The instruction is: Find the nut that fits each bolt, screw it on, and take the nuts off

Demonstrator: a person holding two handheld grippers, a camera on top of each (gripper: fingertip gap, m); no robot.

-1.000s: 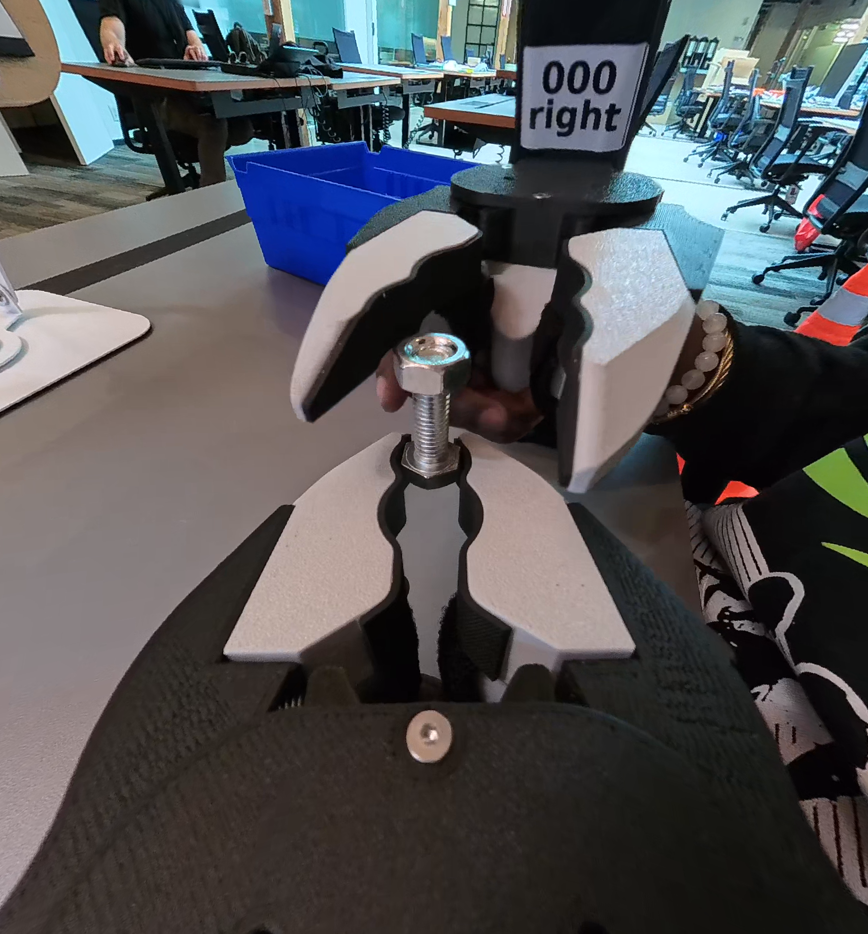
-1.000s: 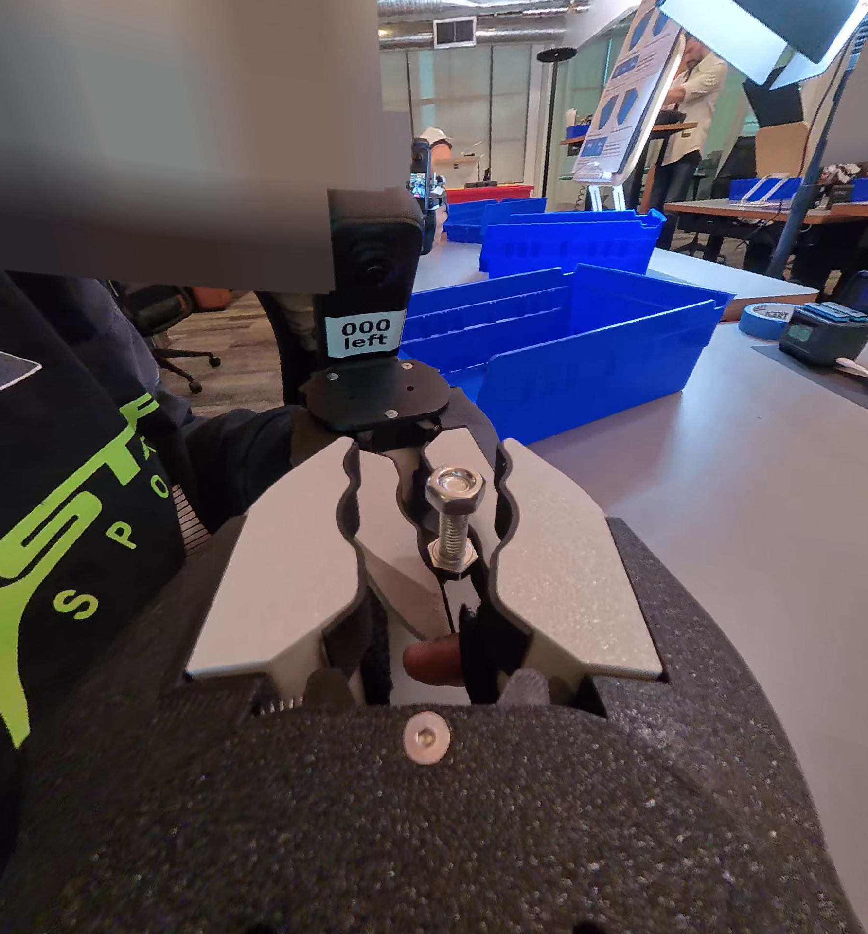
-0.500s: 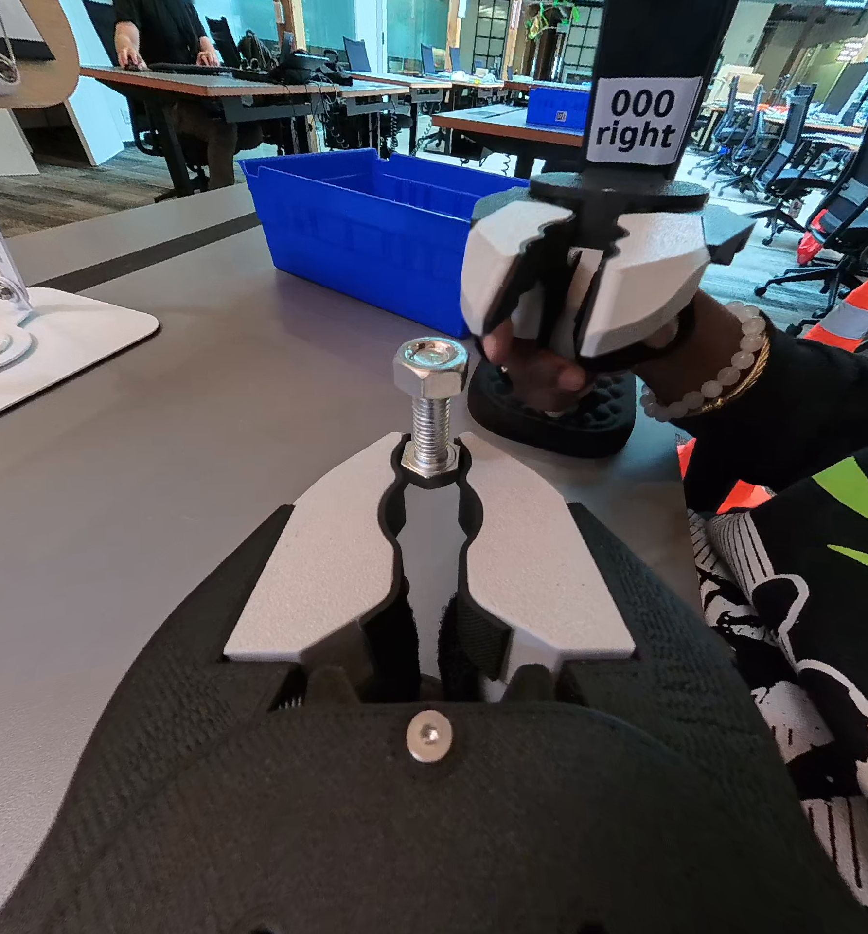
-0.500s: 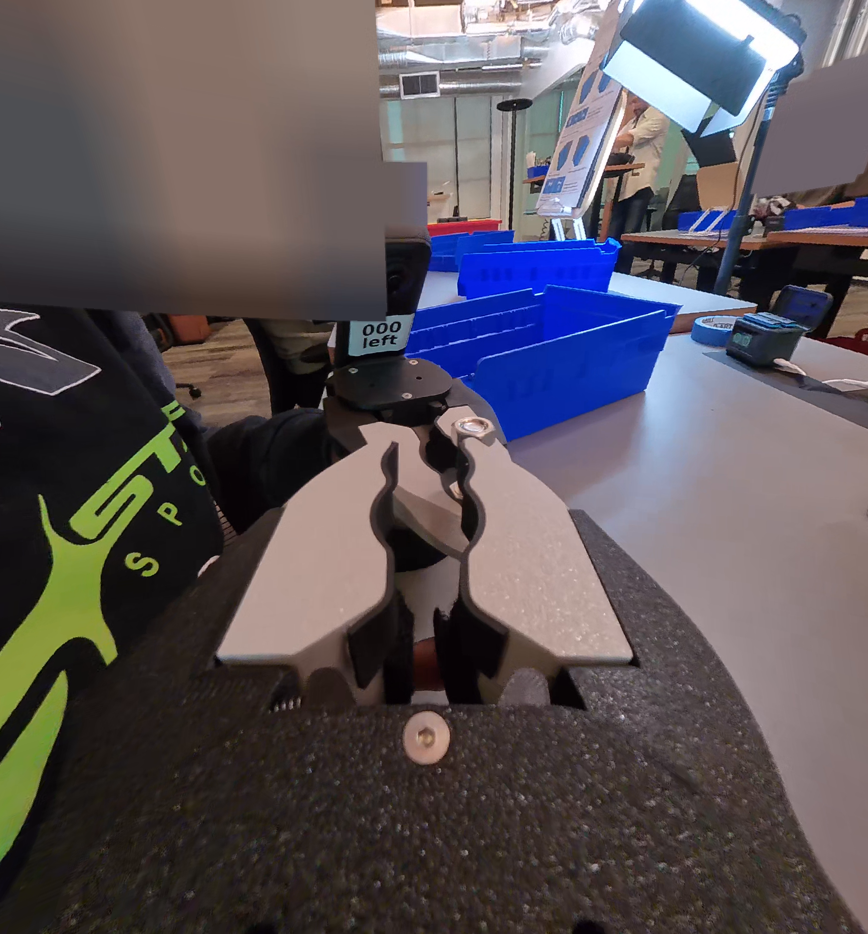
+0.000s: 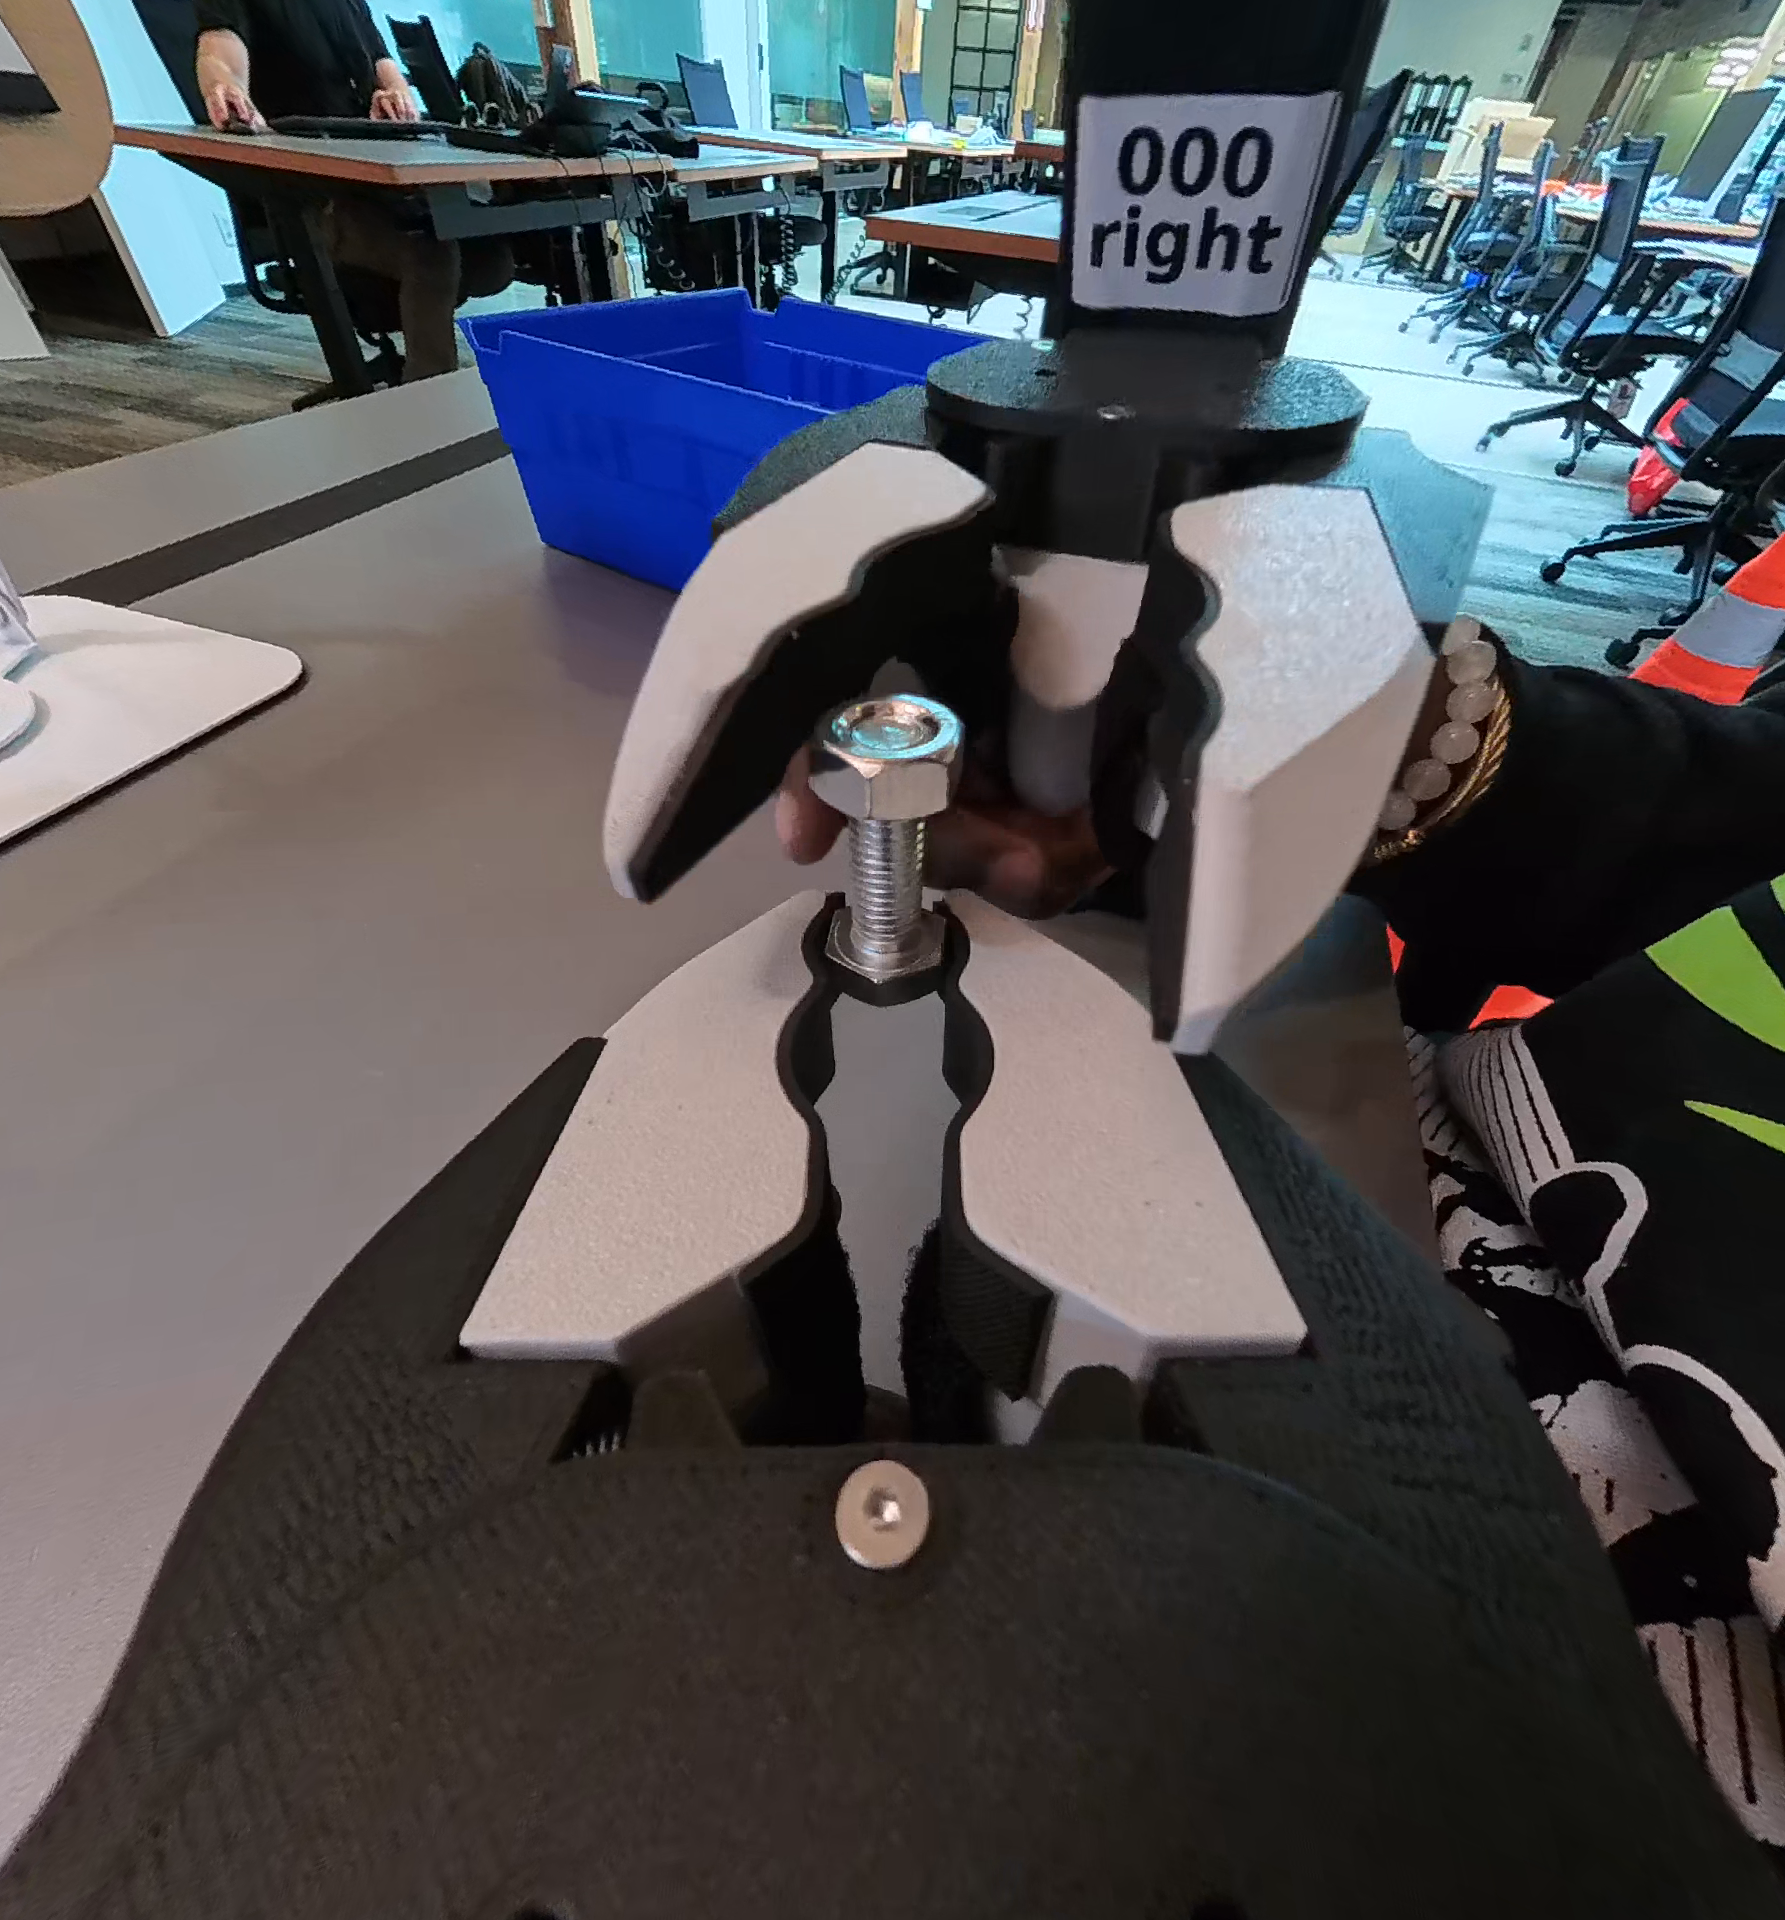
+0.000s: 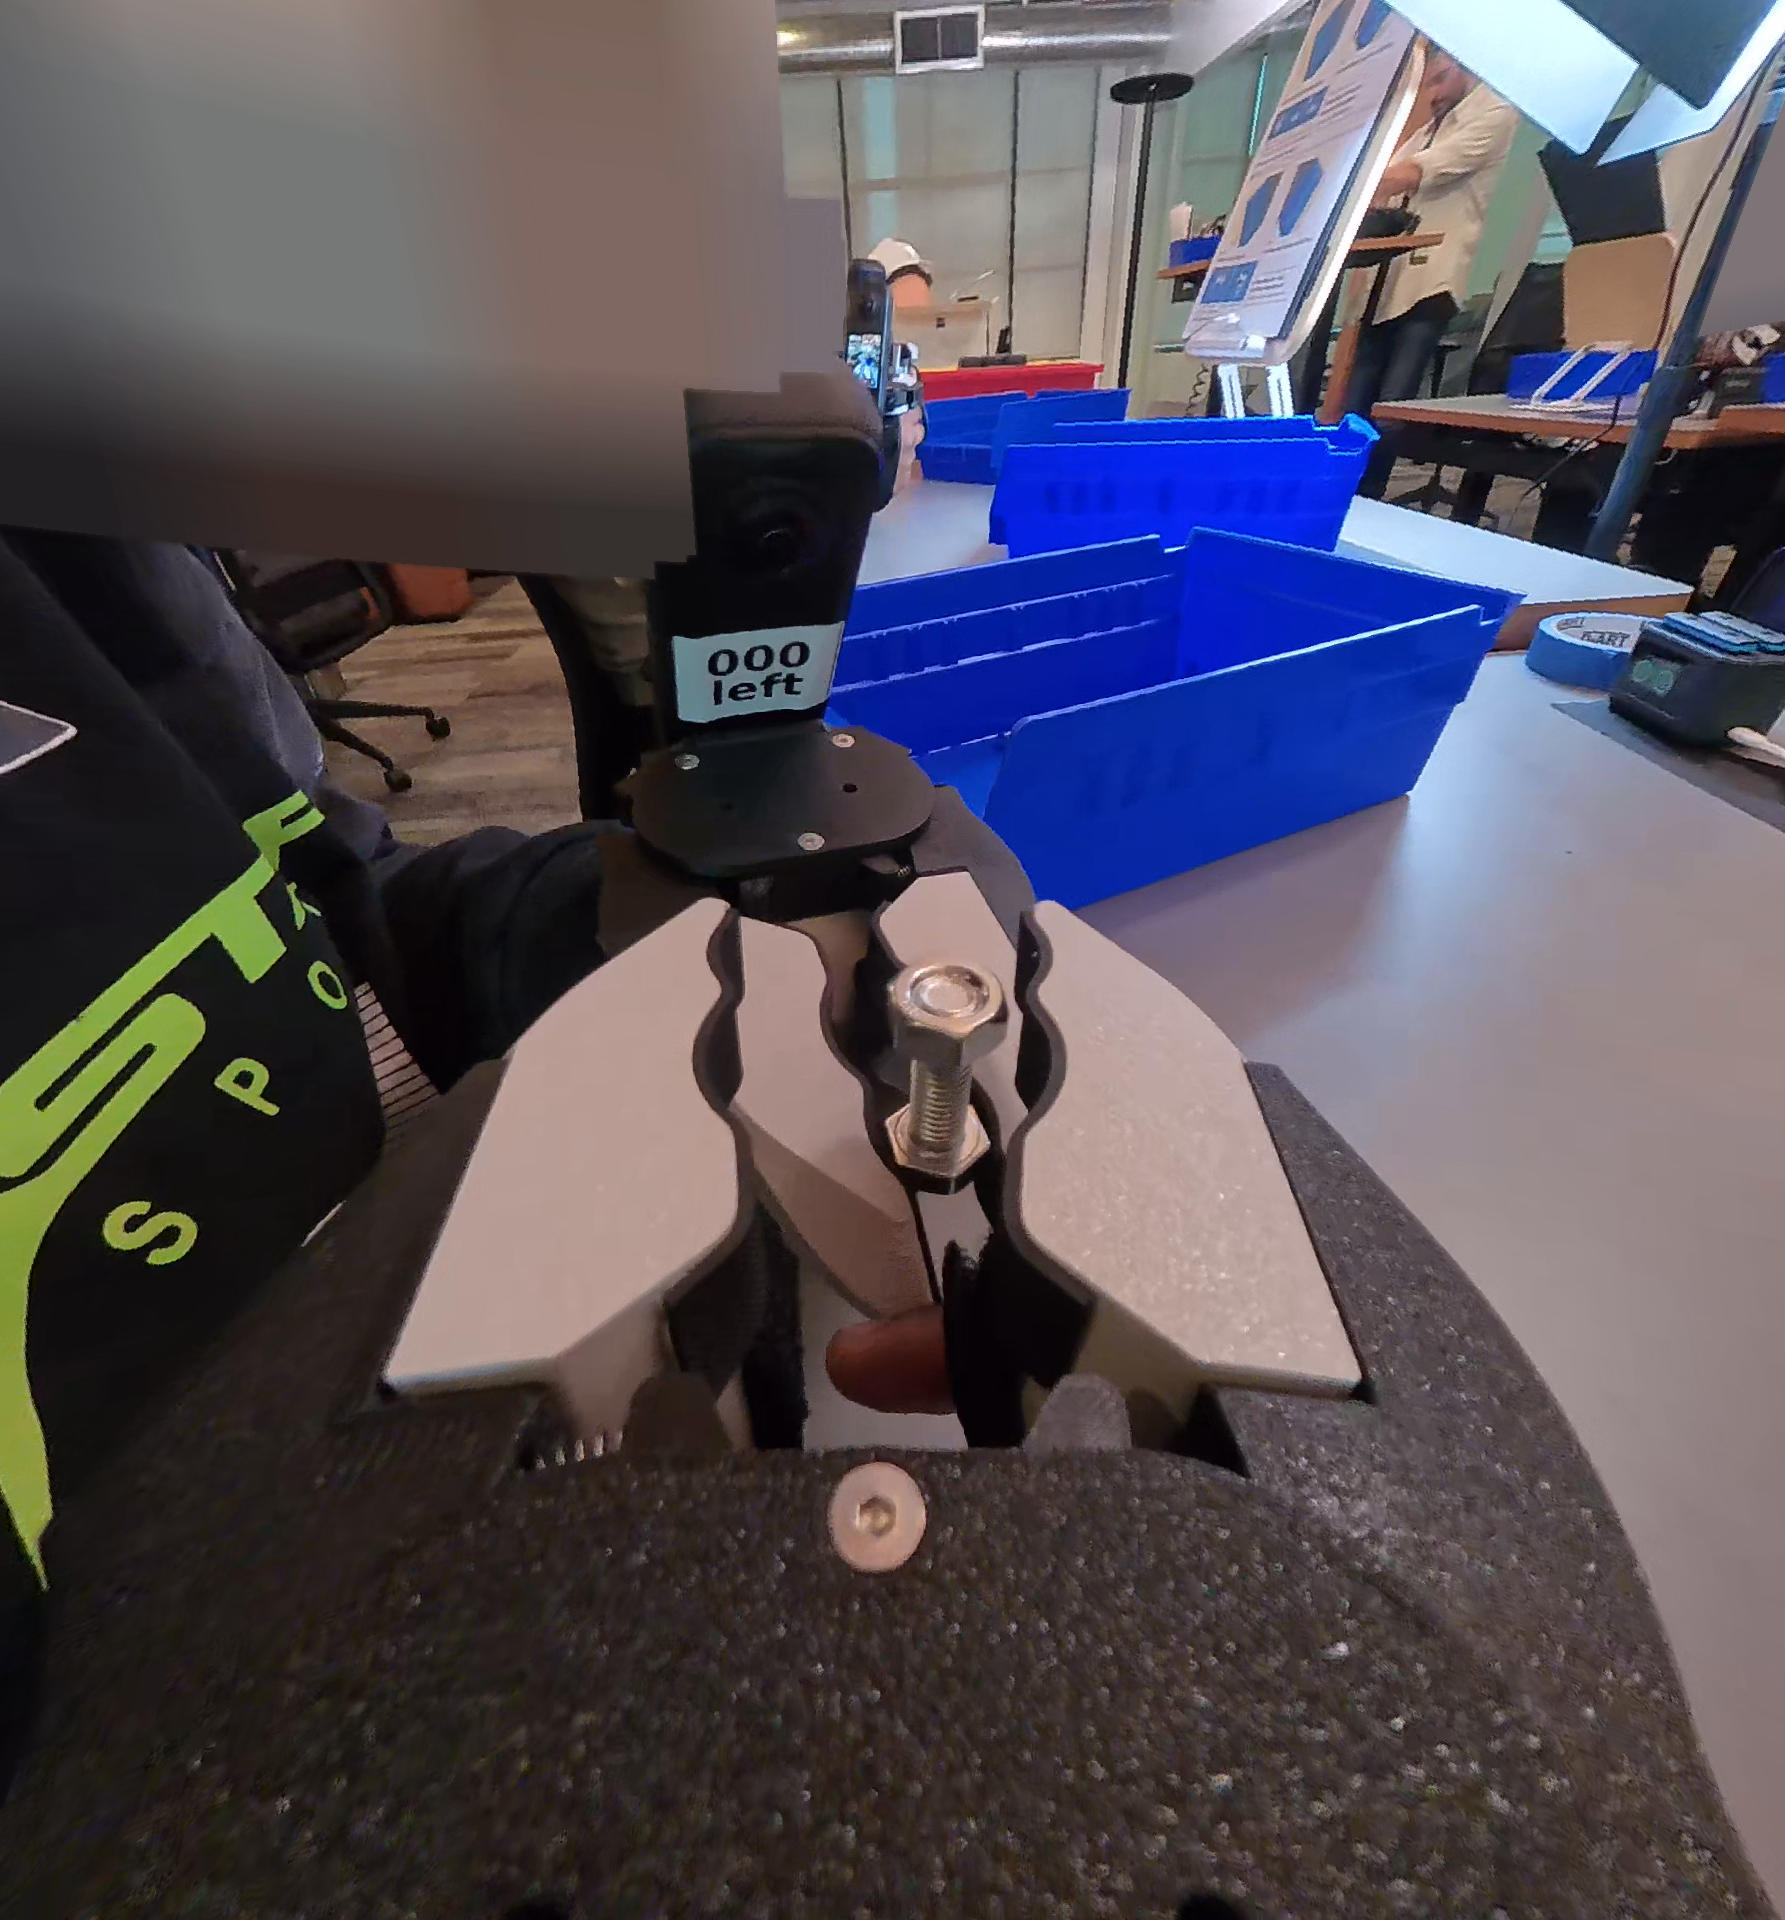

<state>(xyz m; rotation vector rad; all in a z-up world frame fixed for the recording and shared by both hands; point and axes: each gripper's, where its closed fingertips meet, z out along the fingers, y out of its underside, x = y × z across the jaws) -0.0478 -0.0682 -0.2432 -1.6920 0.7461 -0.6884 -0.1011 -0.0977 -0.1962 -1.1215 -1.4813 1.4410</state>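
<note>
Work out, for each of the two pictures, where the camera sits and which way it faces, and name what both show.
Left wrist view: sits on the left gripper, facing forward across the grey table at the open right gripper; its own fingers grip the nut.
Right wrist view: sits on the right gripper, facing back at the left gripper and the person's dark sleeve.
Shared: the upright bolt, its nut, both grippers and a blue bin.

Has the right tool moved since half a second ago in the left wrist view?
Yes. The right tool has come back from beside the blue bin, opened, and now straddles the bolt held upright by the left tool.
</note>
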